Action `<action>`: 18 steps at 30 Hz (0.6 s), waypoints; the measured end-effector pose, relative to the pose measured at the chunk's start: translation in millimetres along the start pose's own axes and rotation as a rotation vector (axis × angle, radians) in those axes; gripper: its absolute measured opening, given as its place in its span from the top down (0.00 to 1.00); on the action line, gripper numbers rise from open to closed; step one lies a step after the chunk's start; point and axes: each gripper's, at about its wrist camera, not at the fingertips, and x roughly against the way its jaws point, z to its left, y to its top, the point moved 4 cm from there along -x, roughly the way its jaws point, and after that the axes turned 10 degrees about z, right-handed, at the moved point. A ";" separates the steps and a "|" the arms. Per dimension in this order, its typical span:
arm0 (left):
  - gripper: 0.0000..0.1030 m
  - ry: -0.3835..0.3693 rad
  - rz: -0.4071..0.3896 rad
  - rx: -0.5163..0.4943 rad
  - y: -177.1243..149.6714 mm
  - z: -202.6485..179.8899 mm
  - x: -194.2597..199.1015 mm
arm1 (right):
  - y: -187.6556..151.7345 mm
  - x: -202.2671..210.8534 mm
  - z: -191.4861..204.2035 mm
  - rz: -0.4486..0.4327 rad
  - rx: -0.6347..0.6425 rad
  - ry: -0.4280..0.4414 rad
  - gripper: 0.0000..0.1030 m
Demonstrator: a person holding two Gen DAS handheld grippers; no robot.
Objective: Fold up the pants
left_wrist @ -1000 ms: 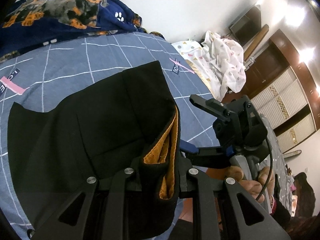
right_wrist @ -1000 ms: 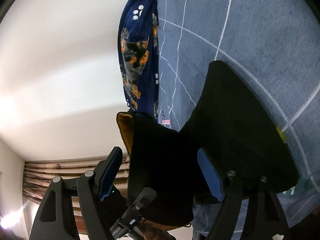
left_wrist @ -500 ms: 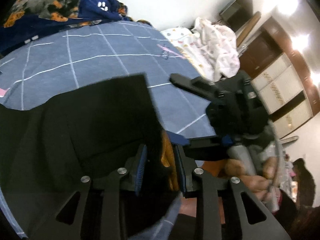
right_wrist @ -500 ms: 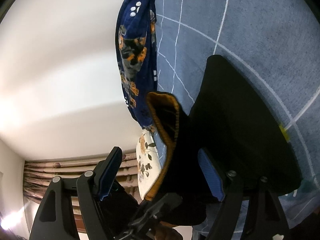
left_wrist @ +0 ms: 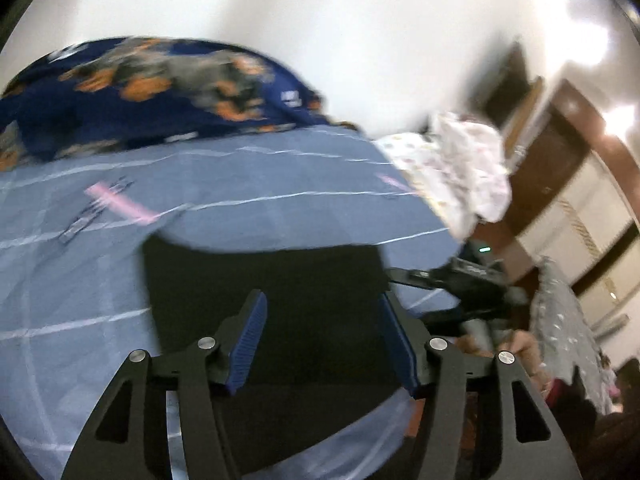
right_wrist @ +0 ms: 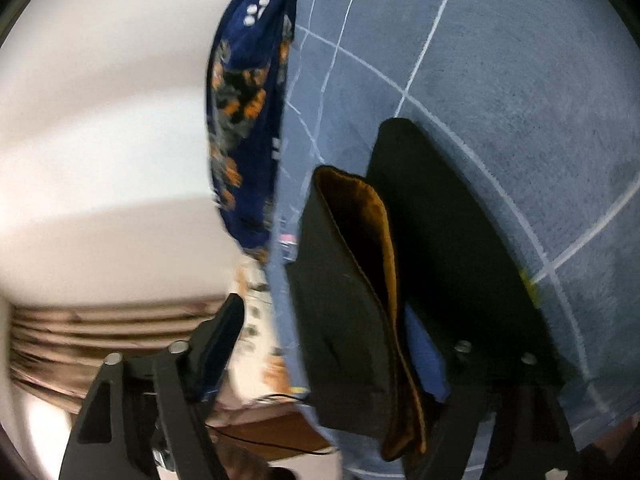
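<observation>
Blue bedsheet (left_wrist: pixel 280 184) labels blur; left claw (left_wrist: pixel 324 340) opening above pants (left_wrist: pixel 280 280), right claw (right_wrist: pixel 324 344) closing around them.

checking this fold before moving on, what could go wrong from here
1. The left gripper is opening above the black pants, not pinching them, so the folded layer may slump.
2. The right gripper is closing around the orange-lined edge but is not yet clamped; it could miss a layer.
3. The pants sit near the bed edge and could slide off.

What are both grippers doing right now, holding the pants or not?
Left gripper: jaws opening, pads clear of the black pants lying below; holding nothing.
Right gripper: jaws closing around the pants' raised fold; not yet clamped.
</observation>
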 end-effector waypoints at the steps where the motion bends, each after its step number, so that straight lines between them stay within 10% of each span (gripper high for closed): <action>1: 0.43 0.030 0.001 0.036 -7.8 16.6 3.0 | -0.8 -2.0 -0.5 0.002 0.019 -0.042 0.57; 4: 0.43 0.054 0.001 0.142 -27.5 56.6 7.9 | -1.8 -5.2 -1.4 0.003 0.056 -0.112 0.88; 11: 0.43 0.031 -0.024 0.332 -51.8 106.5 11.5 | -3.9 12.4 39.8 -0.072 0.206 -0.041 0.90; 18: 0.40 0.060 0.002 0.291 -51.0 99.7 -3.6 | 25.3 42.7 5.2 -0.129 0.122 -0.049 0.91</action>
